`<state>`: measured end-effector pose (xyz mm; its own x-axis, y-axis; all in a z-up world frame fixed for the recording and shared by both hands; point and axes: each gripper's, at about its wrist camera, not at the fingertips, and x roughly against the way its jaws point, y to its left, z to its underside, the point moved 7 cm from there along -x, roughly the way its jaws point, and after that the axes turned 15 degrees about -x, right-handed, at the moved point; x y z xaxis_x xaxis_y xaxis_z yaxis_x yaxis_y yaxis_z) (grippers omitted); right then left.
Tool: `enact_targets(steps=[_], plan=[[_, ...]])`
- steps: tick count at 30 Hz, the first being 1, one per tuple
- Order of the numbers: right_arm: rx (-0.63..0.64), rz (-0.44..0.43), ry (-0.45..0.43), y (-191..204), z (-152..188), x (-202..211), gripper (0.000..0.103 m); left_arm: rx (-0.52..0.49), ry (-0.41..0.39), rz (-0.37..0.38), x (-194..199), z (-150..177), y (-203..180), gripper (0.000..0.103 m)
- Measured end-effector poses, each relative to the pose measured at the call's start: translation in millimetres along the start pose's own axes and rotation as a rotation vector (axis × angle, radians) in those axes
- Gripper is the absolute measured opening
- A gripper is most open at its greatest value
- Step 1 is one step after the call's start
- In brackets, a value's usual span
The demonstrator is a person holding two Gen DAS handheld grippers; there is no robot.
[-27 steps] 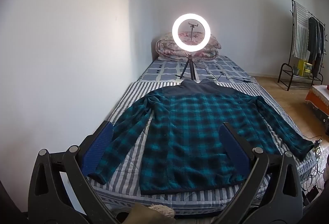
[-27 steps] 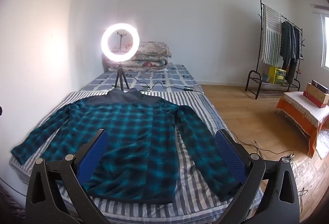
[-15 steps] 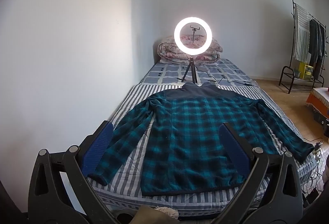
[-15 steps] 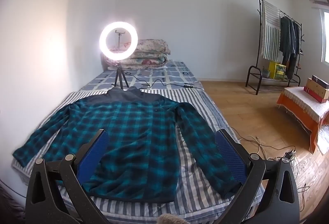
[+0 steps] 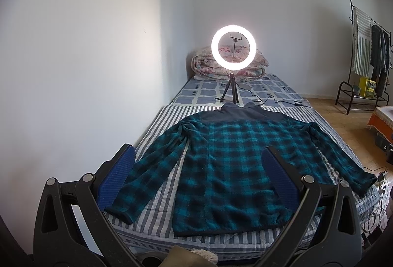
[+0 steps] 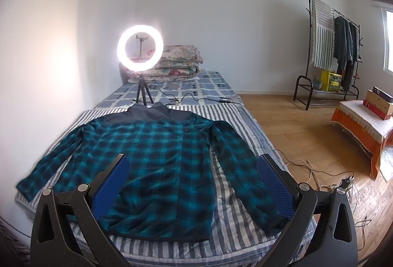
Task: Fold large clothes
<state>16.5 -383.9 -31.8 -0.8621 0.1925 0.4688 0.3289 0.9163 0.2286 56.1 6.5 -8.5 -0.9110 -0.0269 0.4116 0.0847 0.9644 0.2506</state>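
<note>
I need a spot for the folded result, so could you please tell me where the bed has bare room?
Bare: checked sheet between the ring light tripod and black cable. Crowded: the teal plaid fleece jacket covers the striped quilt.

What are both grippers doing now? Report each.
Left gripper: open, holding nothing, above the plaid jacket.
Right gripper: open, holding nothing.

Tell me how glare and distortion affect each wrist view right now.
Left wrist: the ring light blooms only mildly; the plaid jacket is sharp, the bed edges bow from the fisheye. Right wrist: the light flares harder and washes the wall beside it warm; the jacket stays clear, the clothes rack leans at the frame edge.
</note>
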Motion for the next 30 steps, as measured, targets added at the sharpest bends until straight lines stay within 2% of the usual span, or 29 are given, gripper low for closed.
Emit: enact_targets(steps=[30], plan=[[0.008, -0.019, -0.016, 8.5, -2.9, 4.6, 0.103, 0.0, -0.001, 0.001, -0.8, 3.5, 2.3, 0.103]])
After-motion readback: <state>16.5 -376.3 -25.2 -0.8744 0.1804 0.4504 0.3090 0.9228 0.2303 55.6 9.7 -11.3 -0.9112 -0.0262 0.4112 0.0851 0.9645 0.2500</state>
